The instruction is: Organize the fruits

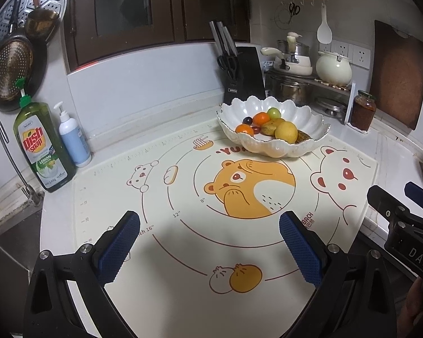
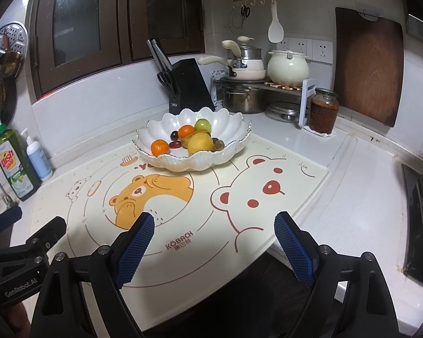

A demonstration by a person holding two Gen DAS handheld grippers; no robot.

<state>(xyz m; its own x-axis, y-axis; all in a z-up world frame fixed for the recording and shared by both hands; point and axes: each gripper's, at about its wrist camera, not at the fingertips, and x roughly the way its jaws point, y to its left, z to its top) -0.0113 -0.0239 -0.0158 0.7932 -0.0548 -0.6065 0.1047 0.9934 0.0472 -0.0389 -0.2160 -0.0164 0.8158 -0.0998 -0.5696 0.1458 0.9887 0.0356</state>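
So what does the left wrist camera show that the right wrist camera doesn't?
Only the left view shows the faucet and sink edge beside the dish soap. Only the right view shows the stove past the mat's right side. Both show the white bowl of fruit on the bear mat, the knife block, the jar, and open, empty grippers.

Fruit bowl (image 2: pixel 193 157) sits on far edge of mat (image 2: pixel 183 239), ahead of both fingers. Knife block (image 2: pixel 190 87) behind bowl. Soap bottles (image 1: pixel 42 146) far left, jar (image 2: pixel 323 111) far right on bench (image 2: pixel 361 197).
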